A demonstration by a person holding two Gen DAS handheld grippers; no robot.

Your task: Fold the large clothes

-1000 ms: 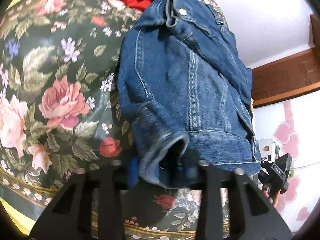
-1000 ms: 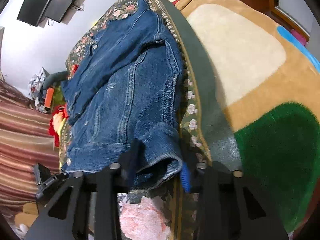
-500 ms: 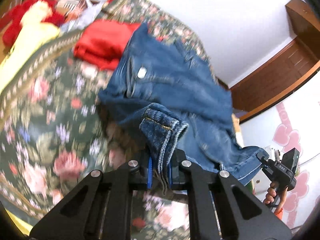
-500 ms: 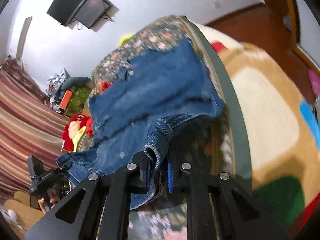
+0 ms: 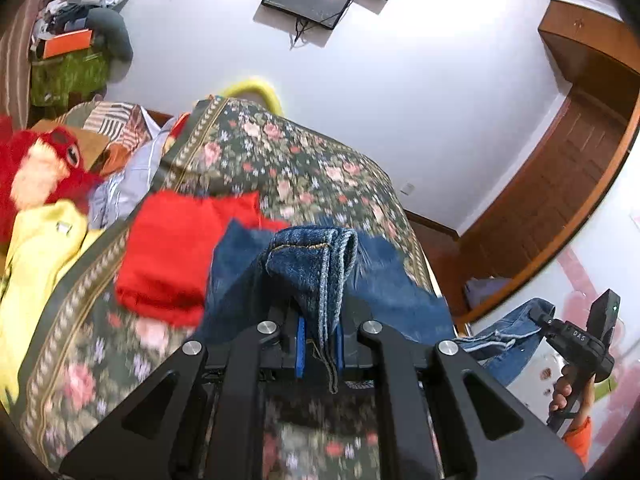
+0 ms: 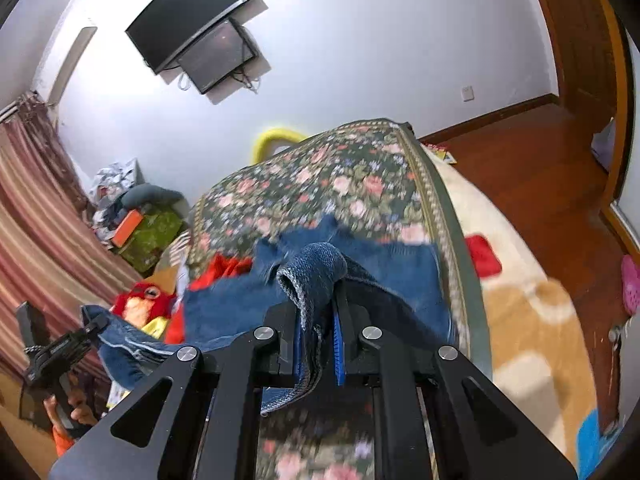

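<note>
A blue denim jacket hangs over the floral bedspread, lifted by both grippers. My left gripper is shut on one denim cuff. My right gripper is shut on the other cuff; the jacket body stretches behind it. The right gripper also shows in the left wrist view, pinching denim. The left gripper shows in the right wrist view, also pinching denim.
A folded red garment lies on the bed left of the jacket. A yellow garment and a red plush toy lie at the left. A TV hangs on the wall. A patterned rug covers the floor right of the bed.
Both grippers closed on the cuffs and rose, lifting the jacket off the bedspread. The views tilted up from the bed toward the far wall.
</note>
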